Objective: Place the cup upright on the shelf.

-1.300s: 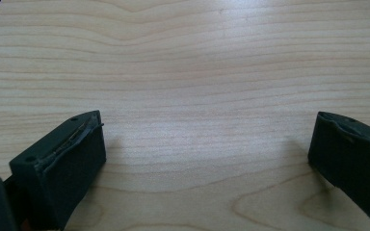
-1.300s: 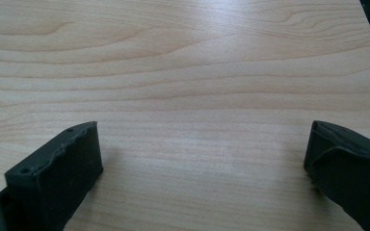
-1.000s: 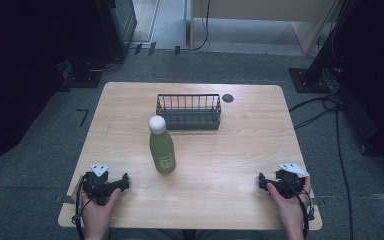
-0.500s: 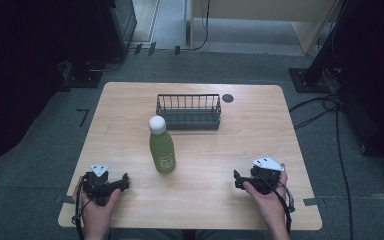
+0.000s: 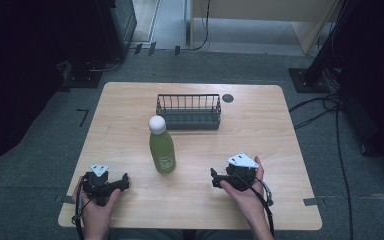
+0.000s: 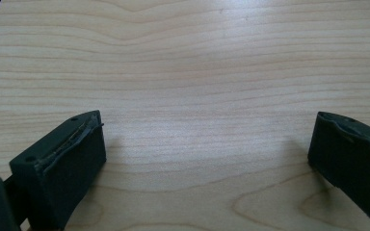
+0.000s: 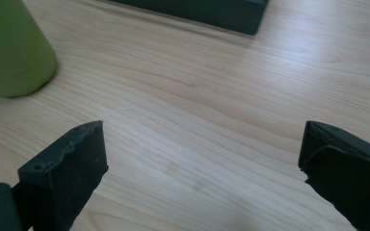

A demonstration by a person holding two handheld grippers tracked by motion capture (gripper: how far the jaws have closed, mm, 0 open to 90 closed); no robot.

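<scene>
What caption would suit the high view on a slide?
Open right gripper nears an upright green bottle with white cap before a dark wire basket on the light wooden table.

Soft overhead light brightens the table (image 5: 130, 110), its surroundings dark; close-up wood grain looks slightly blurred

- The left gripper (image 5: 111, 186) sits in the left hand (image 5: 96, 202) at the near left, jaws wide apart with nothing between them and pointing to the right.
- The right gripper (image 5: 219, 179) sits in the right hand (image 5: 247, 186) at the near right, pointing left; its jaws have just been closing a little, yet stand wide apart with nothing between them.
</scene>
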